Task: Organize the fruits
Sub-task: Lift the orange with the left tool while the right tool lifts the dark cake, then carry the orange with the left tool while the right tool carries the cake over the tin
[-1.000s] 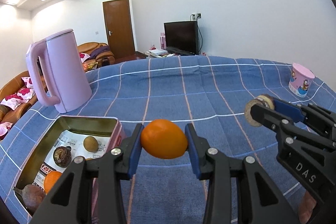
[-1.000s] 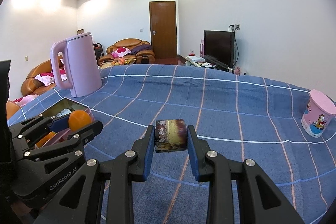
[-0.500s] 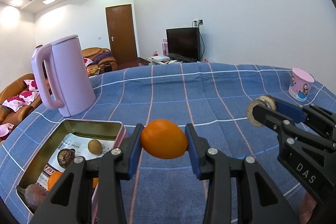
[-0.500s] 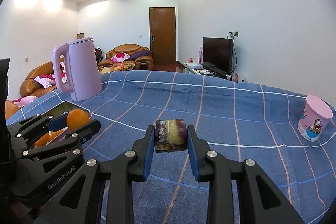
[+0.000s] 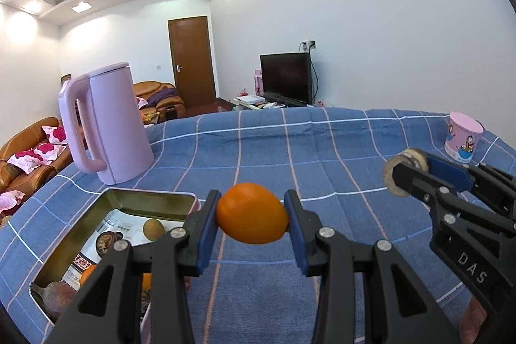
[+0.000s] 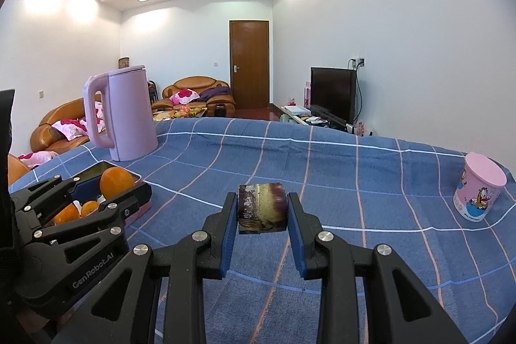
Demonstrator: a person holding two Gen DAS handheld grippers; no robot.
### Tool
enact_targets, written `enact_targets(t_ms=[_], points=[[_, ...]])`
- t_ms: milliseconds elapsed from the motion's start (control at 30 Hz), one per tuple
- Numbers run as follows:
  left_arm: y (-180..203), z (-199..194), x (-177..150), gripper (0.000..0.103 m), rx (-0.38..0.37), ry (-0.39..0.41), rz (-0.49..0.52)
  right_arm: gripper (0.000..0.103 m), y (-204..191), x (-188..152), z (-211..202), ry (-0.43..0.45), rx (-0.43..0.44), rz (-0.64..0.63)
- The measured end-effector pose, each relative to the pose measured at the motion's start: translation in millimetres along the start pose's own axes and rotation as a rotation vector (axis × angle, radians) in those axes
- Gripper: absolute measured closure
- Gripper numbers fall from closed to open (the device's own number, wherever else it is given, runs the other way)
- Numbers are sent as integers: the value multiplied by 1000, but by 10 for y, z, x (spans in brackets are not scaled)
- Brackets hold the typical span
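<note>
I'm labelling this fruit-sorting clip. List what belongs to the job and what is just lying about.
Job:
- orange in left hand-held gripper
- dark cut chunk in right hand-held gripper
- tin tray holding fruit

Lying about:
- pink kettle
- pink cartoon cup
- checked blue cloth

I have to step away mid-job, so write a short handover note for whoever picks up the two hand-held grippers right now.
Left hand-held gripper: shut on an orange, held above the blue checked cloth just right of the tin.
Right hand-held gripper: shut on a short dark cut piece of sugarcane, or something like it, held off the cloth.
Done: the tin already holds a small brown fruit, a dark round fruit, oranges and a reddish root-like piece.
Left: probably both held pieces go into the tin.
</note>
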State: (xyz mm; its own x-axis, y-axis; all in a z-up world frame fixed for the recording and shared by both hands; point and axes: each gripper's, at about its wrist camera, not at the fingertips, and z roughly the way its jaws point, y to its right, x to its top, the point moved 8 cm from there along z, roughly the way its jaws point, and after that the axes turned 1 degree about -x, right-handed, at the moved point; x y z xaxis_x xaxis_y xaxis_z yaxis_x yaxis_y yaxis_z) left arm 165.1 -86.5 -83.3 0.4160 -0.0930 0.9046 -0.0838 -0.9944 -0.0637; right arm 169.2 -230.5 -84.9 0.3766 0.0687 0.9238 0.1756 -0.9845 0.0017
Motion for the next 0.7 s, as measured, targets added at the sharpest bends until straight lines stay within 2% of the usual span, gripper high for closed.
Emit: enact_targets(t_ms=[700], points=[[9,-106,7,61,10,35,10,71,-99,52,-203,81,6,-34]])
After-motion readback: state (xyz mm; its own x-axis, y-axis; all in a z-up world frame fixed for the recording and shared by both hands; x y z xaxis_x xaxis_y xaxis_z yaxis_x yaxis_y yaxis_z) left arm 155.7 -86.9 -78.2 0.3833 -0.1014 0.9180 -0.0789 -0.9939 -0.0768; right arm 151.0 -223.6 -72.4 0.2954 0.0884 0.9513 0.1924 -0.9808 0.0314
